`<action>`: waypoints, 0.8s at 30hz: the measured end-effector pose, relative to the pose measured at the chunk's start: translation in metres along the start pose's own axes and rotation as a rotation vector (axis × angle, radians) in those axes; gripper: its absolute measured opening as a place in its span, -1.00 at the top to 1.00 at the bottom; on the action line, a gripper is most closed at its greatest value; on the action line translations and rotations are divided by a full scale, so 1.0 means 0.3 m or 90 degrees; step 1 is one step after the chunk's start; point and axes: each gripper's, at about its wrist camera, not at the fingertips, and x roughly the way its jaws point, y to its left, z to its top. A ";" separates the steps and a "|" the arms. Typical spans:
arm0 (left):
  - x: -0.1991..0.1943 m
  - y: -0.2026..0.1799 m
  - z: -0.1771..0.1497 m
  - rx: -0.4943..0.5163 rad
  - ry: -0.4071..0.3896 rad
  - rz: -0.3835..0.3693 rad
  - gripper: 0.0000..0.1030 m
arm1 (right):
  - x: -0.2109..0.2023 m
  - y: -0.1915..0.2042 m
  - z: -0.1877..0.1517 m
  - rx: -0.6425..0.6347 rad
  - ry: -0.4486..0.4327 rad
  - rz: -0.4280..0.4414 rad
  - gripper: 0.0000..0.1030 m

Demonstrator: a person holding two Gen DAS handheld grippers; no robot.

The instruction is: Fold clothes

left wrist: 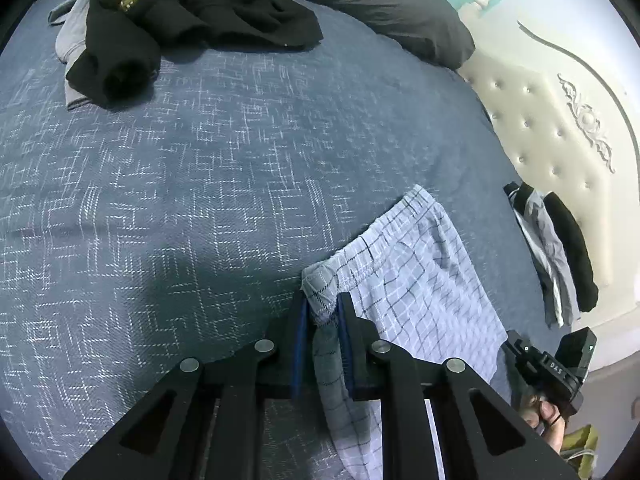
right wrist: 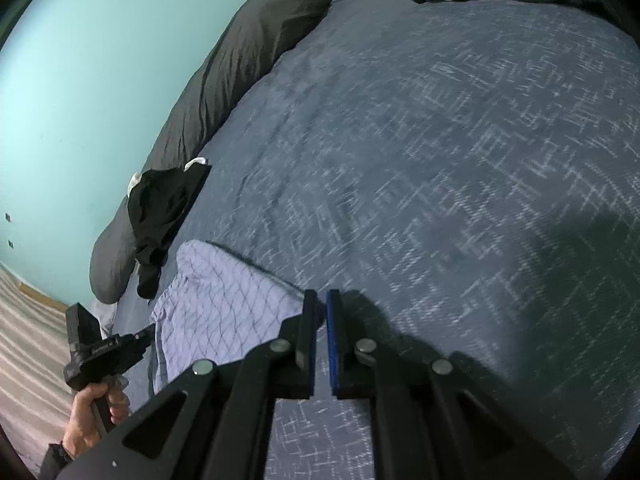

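Pinched right at the front of the left wrist view, the left tongs (left wrist: 323, 312) are clamped on a bunched bit of the waistband of some checked shorts (left wrist: 416, 280), pale lilac-grey with dark lines. From that grip the shorts spread out to the right over the bed (left wrist: 200, 184), and a strip of the fabric hangs down between the two arms of the tool.

Over on the right wrist view, the right tongs (right wrist: 321, 312) have a narrow gap between the blue pads and I can't see any cloth in there, so they look slightly apart and empty. They sit just beside the edge of the same shorts (right wrist: 216, 304), which lie to their left, near the bed's edge.

Each camera catches the other tool too. The left view shows the right one at the lower right with a hand (left wrist: 546, 420) wrapped around its handle, and the right view shows the left one at the lower left, also held by a hand (right wrist: 94, 408).

Bed has a blue-grey cover with a white scratchy pattern. Further up it there's a messy black garment (left wrist: 192, 8) on top of something grey, next to a dark pillow (left wrist: 380, 4). A small pile of dark and grey clothes (left wrist: 556, 248) sits against the tufted white headboard (left wrist: 540, 120).
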 end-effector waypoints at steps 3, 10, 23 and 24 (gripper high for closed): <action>0.001 0.002 0.001 -0.003 -0.001 -0.004 0.69 | -0.009 0.021 0.012 -0.021 0.007 0.005 0.89; 0.010 0.018 0.001 -0.003 -0.001 -0.012 0.69 | 0.003 0.143 0.042 -0.097 0.058 0.043 0.35; 0.022 0.047 0.002 -0.013 -0.004 -0.028 0.67 | 0.397 0.540 0.243 -0.261 0.279 0.058 0.07; 0.018 0.053 0.000 -0.018 -0.005 -0.034 0.67 | 0.433 0.567 0.252 -0.273 0.294 0.053 0.04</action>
